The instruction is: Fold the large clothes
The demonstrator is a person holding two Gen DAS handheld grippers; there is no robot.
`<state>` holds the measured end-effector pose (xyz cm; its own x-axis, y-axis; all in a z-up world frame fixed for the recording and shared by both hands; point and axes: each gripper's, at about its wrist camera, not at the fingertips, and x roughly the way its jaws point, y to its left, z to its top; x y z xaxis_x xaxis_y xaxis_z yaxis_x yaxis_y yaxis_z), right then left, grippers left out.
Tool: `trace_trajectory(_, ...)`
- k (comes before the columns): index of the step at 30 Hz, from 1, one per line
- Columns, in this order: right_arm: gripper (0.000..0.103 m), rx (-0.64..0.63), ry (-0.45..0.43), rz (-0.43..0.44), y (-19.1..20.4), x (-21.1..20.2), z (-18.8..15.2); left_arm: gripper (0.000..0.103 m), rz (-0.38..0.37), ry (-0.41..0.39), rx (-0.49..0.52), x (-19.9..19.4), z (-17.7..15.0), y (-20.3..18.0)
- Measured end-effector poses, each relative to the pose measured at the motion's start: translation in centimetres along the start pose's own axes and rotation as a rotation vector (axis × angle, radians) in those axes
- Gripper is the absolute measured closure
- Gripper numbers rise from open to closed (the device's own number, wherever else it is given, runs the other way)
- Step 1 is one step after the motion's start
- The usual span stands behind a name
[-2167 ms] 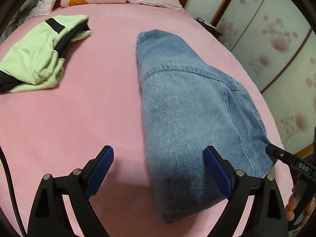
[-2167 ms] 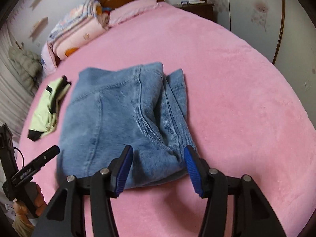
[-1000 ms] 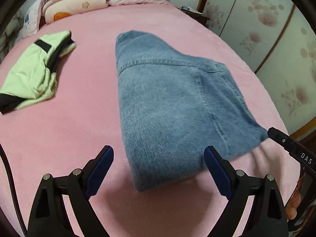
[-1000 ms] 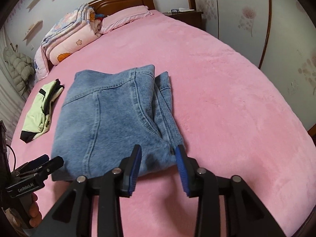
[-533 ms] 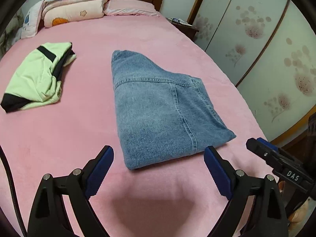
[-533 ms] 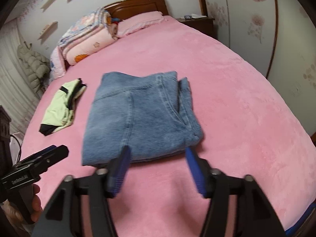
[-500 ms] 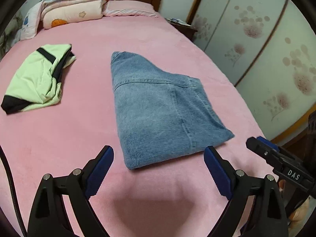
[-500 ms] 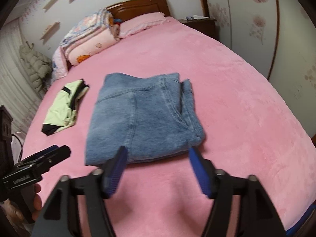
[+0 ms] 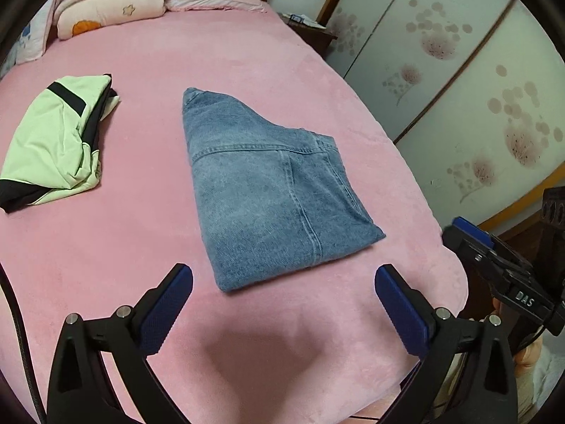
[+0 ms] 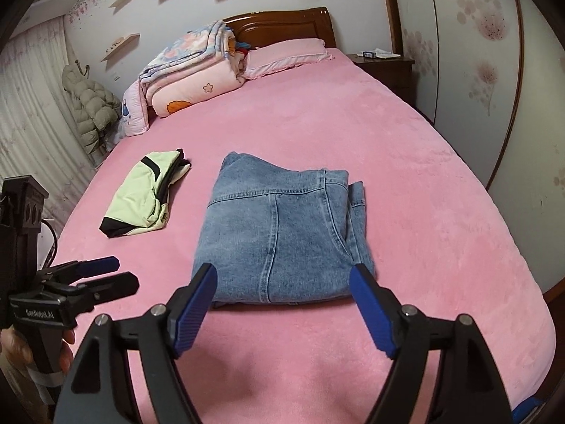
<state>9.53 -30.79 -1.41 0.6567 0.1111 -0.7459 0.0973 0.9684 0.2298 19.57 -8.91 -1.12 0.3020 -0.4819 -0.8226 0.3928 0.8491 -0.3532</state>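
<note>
The folded jeans lie on the pink bed, ahead of and below both fingertip pairs, long axis running away from them. The left gripper and right gripper, just opened wider, are spread and empty; the right is nearer.

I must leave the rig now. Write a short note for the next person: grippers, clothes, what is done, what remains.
Left gripper: open, holding nothing; jaws just opened wider.
Right gripper: open, holding nothing; jaws just opened.
Jeans: folded into a compact stack, lying free on the pink bed.
Green garment: bundled beside the jeans, apart from them.
Done: jeans folded and released.
Left: probably tidy the green garment, if it needs folding.
</note>
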Motion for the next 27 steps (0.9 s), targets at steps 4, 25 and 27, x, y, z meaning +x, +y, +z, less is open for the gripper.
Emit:
trace_trajectory(4,0.016,-0.042,0.010,0.000,0.2,-0.3,2.3,0.001,-0.012,0.000,-0.015,-0.3,2.5,0.9)
trace_trajectory(25,0.000,0.023,0.325,0.106,-8.0,17.2,9.3,0.001,-0.019,0.163,-0.122,14.8,9.8,7.6)
trace_trajectory(27,0.000,0.072,0.362,0.147,-9.3,19.4,8.7,0.001,-0.040,0.188,-0.145,16.6,9.2,8.4)
